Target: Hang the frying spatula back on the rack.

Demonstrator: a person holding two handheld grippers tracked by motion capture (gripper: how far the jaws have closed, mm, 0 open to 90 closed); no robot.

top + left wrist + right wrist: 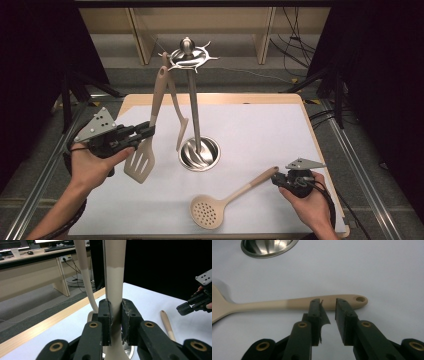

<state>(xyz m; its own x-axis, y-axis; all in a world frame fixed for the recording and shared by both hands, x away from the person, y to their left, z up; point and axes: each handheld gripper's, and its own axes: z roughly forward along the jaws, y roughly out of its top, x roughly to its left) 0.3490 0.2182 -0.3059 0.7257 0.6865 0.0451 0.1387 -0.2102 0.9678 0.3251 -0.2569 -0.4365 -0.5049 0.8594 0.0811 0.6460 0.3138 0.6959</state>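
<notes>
Slotted turner going onto the utensil stand (pixel 194 115), skimmer waiting on the table (pixel 280 125).
The left gripper (pixel 148 131) clamps the slotted turner (pixel 145 150) by its handle, long axis near upright, just left of the stand; the right gripper (pixel 328 305), jaws apart, hovers at the skimmer (pixel 225 200) handle's end, which lies crosswise ahead.

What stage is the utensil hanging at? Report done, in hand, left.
Done: one utensil already hangs on the rack. In hand: the left gripper is clamped on the slotted spatula, its handle top at the hooks. Left: the skimmer spoon lies on the table; the right gripper is open at its handle.
</notes>
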